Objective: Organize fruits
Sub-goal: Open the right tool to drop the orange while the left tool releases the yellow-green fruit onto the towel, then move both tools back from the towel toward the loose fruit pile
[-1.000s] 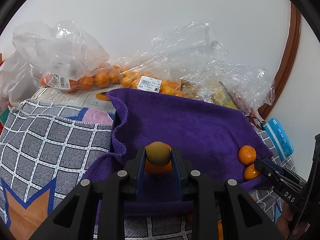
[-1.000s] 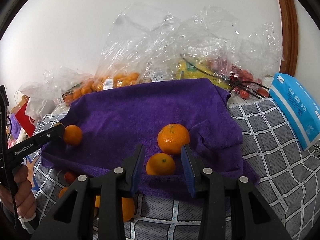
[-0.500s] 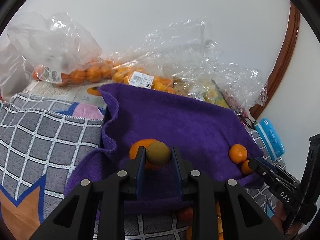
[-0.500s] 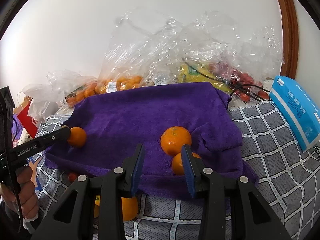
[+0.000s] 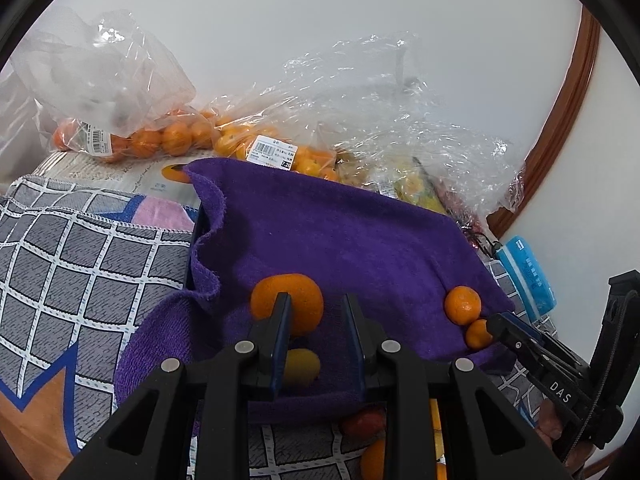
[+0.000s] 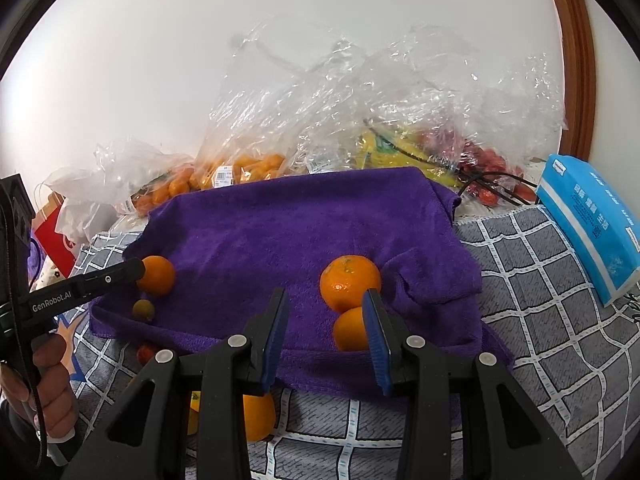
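A purple towel point(image 5: 340, 232) point(image 6: 280, 224) covers the middle. My left gripper point(image 5: 314, 300) has its jaws close together with nothing between the tips. A small olive-yellow fruit point(image 5: 302, 366) point(image 6: 143, 310) lies on the towel just beneath them, beside a large orange point(image 5: 288, 300) point(image 6: 158, 274). My right gripper point(image 6: 325, 294) is open and holds nothing. A small orange point(image 6: 350, 330) sits partly behind its right finger, touching a bigger orange point(image 6: 350, 282). In the left wrist view the right gripper point(image 5: 496, 320) reaches that same pair point(image 5: 462, 304).
Clear bags of mandarins point(image 5: 176, 140) point(image 6: 244, 166), bananas point(image 6: 384, 148) and red fruit point(image 6: 486, 160) line the wall. A blue tissue pack point(image 6: 592, 220) lies on the checked cloth point(image 6: 540, 300) at the right. Loose fruit point(image 6: 258, 416) point(image 5: 362, 420) lies at the towel's near edge. A hand point(image 6: 48, 380) holds the left gripper.
The olive fruit was between the left jaws; now it lies on the towel under them, and the left view has swung left. The small orange rolled right against the bigger one.
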`<control>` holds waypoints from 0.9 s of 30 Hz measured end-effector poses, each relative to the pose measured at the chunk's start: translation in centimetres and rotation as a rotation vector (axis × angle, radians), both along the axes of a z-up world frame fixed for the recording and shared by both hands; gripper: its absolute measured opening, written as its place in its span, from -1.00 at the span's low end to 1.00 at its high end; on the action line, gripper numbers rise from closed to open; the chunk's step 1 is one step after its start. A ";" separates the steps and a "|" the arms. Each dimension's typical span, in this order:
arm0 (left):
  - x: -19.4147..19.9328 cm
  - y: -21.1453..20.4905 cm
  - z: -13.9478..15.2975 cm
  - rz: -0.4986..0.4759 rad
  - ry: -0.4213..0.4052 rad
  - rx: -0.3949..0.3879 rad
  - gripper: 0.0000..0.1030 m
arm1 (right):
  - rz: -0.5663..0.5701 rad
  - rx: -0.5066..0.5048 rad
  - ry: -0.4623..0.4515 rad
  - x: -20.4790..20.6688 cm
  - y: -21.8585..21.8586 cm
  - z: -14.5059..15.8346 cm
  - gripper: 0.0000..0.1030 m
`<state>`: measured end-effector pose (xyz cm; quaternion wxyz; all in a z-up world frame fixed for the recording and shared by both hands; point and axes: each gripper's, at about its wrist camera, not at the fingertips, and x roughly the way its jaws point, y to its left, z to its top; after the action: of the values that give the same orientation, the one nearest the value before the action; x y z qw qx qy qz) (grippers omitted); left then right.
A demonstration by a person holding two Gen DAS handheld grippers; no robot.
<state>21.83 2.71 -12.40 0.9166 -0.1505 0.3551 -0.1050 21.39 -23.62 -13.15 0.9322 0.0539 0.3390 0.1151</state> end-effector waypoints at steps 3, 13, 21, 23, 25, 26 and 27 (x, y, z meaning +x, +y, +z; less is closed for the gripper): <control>0.0 0.1 0.0 0.001 0.003 -0.013 -0.52 | -0.002 -0.005 -0.001 0.0 0.1 0.0 -0.24; -0.5 1.2 0.5 0.047 -0.011 -0.041 -0.49 | 0.001 -0.055 -0.053 -1.0 0.9 0.6 -0.24; -1.3 0.2 1.2 0.061 -0.069 0.051 -0.32 | 0.022 -0.145 -0.158 -2.7 2.2 1.7 -0.22; -1.5 -0.2 1.3 0.056 -0.080 0.075 -0.31 | 0.017 -0.149 -0.175 -3.1 2.3 2.1 -0.20; -1.8 -0.5 1.5 0.052 -0.090 0.092 -0.30 | 0.029 -0.127 -0.156 -3.1 2.2 2.4 -0.15; -1.9 -0.7 1.6 0.055 -0.100 0.112 -0.30 | 0.036 -0.120 -0.126 -3.1 2.2 2.5 -0.14; -2.1 -0.9 1.8 0.061 -0.109 0.139 -0.30 | 0.036 -0.119 -0.107 -3.1 2.2 2.5 -0.14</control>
<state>19.72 1.83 -10.64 0.9456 -0.0915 0.3063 -0.0605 18.33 -21.39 -10.67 0.9483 -0.0138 0.2957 0.1140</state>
